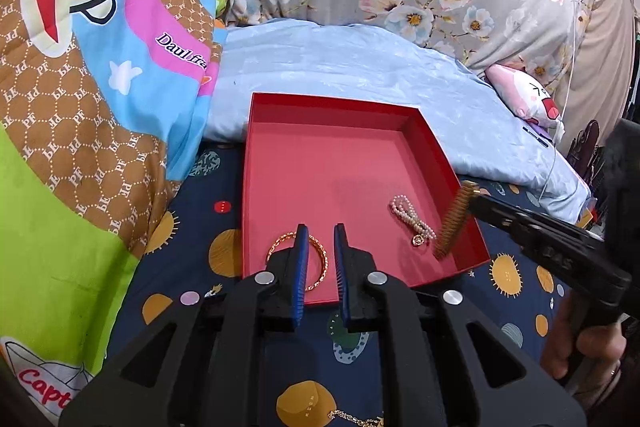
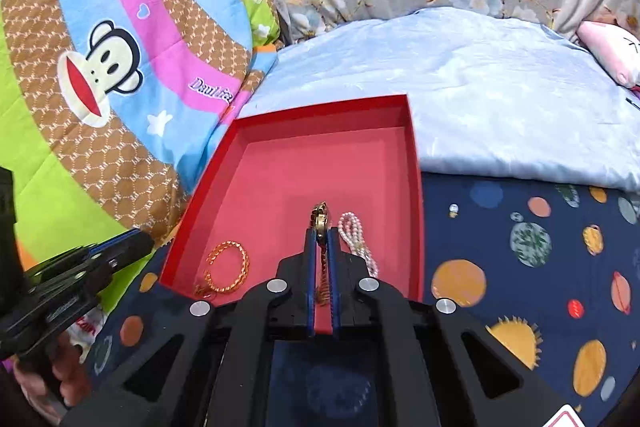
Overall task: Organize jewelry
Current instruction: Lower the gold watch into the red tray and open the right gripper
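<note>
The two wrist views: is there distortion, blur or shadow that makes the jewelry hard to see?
Left wrist view: fisheye bends the red box edges; pearl bracelet sharp, faint shadow on the floor. Right wrist view: dark corners; the gold watch in the right gripper is close, slightly soft.

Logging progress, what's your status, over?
Right tongs shut on gold watch over red box. Left tongs open, empty. Gold bangle, pearl bracelet boxed.

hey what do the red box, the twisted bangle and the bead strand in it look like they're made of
Red box: likely cardboard, matte; thin straight walls, no gloss.
Twisted bangle: seemingly gold-toned metal, shiny; rope-like twist glints, though plating can't be ruled out.
Bead strand: small pearl-like beads, pale pink-white with soft sheen; real or imitation can't be told. It ends in a small gold-coloured charm.
</note>
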`<state>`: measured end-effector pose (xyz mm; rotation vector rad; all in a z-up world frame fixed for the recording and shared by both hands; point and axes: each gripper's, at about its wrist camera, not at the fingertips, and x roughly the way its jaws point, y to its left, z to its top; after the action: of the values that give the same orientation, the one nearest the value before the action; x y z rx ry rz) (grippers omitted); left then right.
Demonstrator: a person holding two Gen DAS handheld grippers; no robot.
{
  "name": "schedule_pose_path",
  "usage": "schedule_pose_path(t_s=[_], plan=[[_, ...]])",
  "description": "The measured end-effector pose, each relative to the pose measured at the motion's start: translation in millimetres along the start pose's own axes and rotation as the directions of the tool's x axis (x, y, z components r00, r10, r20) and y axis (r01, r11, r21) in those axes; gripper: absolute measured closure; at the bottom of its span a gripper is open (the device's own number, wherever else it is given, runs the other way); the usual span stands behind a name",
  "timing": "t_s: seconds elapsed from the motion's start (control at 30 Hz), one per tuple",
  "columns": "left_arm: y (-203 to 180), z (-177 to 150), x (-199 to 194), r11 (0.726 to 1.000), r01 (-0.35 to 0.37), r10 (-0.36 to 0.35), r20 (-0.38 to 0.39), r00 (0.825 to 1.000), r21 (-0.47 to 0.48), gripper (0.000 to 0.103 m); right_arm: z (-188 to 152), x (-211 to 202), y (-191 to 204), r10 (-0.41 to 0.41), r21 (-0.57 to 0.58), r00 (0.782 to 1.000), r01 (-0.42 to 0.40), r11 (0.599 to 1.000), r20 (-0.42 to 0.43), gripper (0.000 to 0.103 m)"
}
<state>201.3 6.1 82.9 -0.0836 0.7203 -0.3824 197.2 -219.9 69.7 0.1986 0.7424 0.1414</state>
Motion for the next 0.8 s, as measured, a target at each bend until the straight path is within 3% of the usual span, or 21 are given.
schedule_pose_path(t_s=[0.13, 0.27, 0.43, 0.67, 0.8], plan=[[5.4, -2.0, 2.5, 1.0, -0.005, 0.005, -0.009, 1.0, -0.011, 0.091, -5.8, 16.5, 3.6, 0.006, 0.002, 1.0, -0.006, 1.0, -0.031, 0.098], [11.4, -4.9, -2.3, 1.0, -0.016, 0.015, -0.004, 1.0, -0.012, 0.09, -12.5, 4.0, 3.9, -0.004, 0.016, 1.0, 0.004, 1.0, 0.003, 0.08], [22.4, -14.6, -19.7, 0.999, -0.021, 0.021, 0.012, 1.0, -0.048, 0.069, -30.2, -30.2, 3.7, -0.006, 0.035, 1.0, 0.005, 0.999, 0.029, 0.077], [17.7, -49.8, -45.1, 0.998, -0.022, 0.021, -0.009, 1.0, -0.06, 0.068, -86.8, -73.6, 4.9, -0.032, 0.071, 0.999, 0.031, 0.997, 0.014, 0.065], [5.8, -78.0, -54.9, 0.999, -0.022, 0.02, -0.039, 0.999, -0.047, 0.052, -123.9, -91.1, 1.1, -0.038, 0.117, 0.999, 0.04, 0.992, -0.024, 0.056]])
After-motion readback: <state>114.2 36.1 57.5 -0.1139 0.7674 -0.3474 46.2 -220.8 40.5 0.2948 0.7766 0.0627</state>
